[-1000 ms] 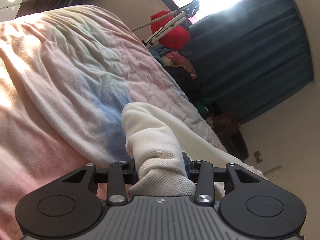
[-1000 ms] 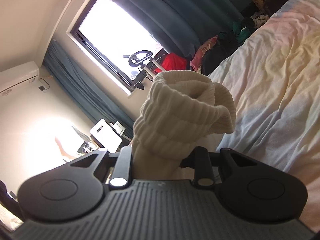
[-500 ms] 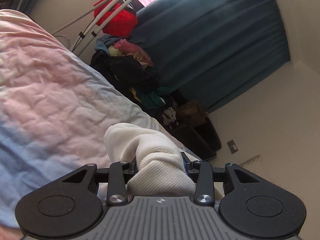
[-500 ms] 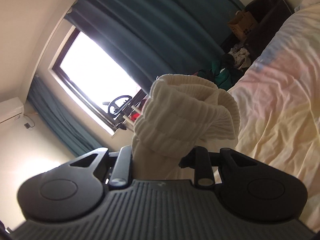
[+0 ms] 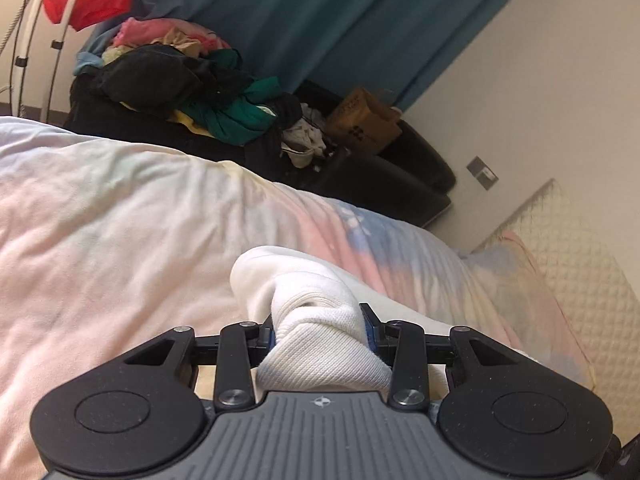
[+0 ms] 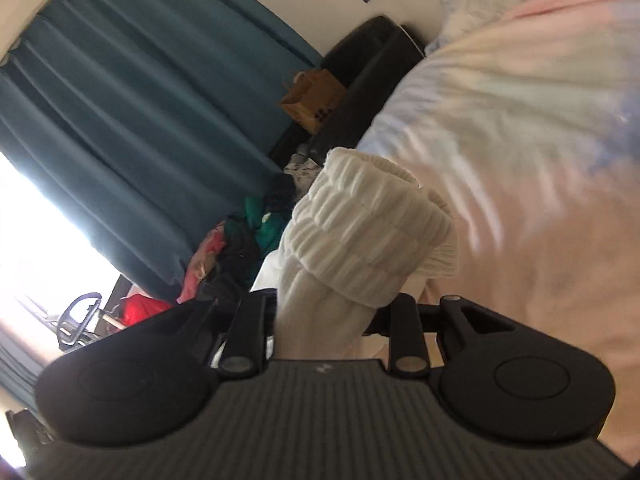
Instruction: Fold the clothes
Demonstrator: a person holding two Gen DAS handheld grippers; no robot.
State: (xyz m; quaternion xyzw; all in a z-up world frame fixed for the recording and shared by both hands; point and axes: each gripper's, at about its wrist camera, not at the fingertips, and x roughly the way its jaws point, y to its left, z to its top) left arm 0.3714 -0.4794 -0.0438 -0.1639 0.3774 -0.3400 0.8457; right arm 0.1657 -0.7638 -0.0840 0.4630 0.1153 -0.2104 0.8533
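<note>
Left tongs (image 5: 320, 330), right tongs (image 6: 326, 312) each clamp white garment (image 5: 316, 320) above bed (image 5: 120, 220)

A thick cream-white knitted garment (image 5: 320, 320) was bunched up above the pastel bedspread (image 5: 120, 220). One part was smooth fleece-like cloth; another (image 6: 360, 240) ended in a ribbed cuff, folded back and standing upward.

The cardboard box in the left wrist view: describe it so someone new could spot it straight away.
Start at the teal curtain and follow it down to its lower right end. There, on the black sofa just past the heap of clothes, sits the cardboard box. It is the only stiff, brown, printed thing among soft fabrics.
</note>
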